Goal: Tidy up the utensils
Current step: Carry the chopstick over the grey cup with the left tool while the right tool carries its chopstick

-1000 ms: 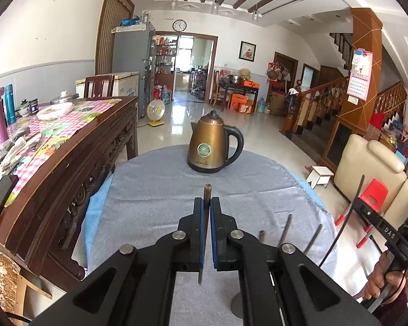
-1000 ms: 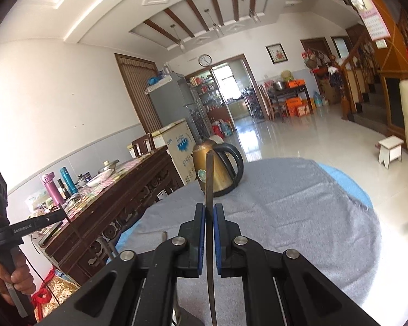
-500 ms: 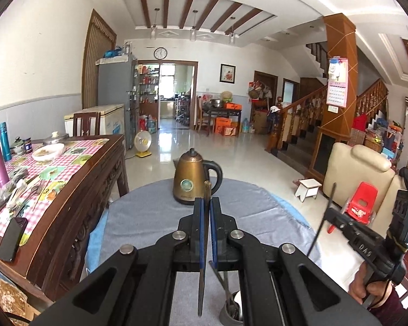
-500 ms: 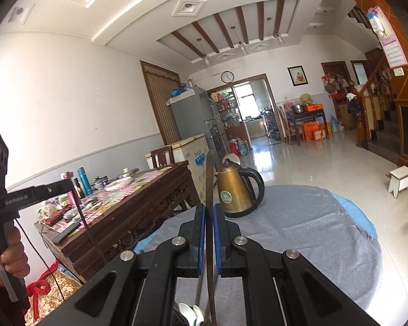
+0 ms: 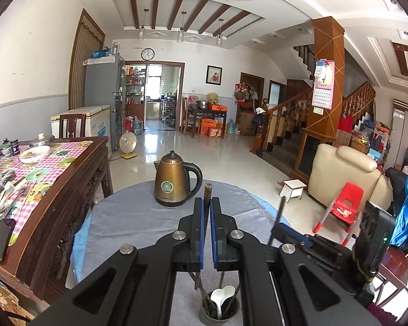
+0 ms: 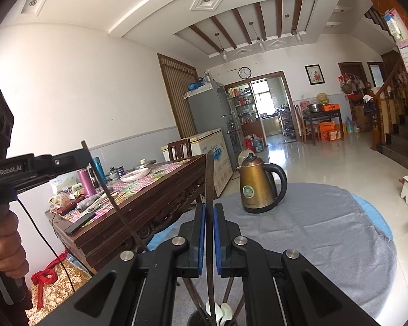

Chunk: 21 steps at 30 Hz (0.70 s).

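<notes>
Two grippers (image 5: 207,203) (image 6: 209,212), two chopsticks (image 5: 207,193) (image 6: 210,179).

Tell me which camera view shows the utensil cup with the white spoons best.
The left wrist view: the utensil cup shows its rim, wall and white spoons below the fingers. The right wrist view shows only its rim, cut by the frame edge.

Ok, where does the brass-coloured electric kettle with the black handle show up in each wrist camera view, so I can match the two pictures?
Left wrist view: the brass-coloured electric kettle stands centre frame on the grey tablecloth, just left of the left gripper.
Right wrist view: the kettle stands right of centre, up and right of the right gripper.
Shared landmark: the round wall clock above the doorway.
</notes>
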Available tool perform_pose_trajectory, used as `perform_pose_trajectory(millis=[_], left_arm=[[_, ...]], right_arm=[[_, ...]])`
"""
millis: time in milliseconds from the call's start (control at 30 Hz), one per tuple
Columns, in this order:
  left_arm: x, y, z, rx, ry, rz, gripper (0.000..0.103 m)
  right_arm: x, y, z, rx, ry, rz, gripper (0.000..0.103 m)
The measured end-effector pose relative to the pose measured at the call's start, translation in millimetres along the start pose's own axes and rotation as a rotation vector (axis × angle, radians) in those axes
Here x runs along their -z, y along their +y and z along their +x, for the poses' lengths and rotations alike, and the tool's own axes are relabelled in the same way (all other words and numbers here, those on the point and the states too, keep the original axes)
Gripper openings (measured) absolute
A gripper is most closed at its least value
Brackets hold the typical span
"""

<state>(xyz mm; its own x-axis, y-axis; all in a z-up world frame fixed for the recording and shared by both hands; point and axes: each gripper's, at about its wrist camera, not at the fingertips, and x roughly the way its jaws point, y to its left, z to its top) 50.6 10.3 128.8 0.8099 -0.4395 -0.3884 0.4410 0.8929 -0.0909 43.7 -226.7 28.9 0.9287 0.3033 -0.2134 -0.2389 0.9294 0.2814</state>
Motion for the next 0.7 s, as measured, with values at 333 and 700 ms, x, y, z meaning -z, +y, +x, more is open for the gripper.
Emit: perform_pose_trajectory(millis=[333,700], left_arm=[[8,-13,13,0.034,0.036,-0.007,0.004],[43,18,47,0.031,0.139,-0.079,0.004]], right_arm=[[13,2,13,-0.009,0.034,0.010,0.007],[33,-8,30,0.016,0.078,0.036,0.007]])
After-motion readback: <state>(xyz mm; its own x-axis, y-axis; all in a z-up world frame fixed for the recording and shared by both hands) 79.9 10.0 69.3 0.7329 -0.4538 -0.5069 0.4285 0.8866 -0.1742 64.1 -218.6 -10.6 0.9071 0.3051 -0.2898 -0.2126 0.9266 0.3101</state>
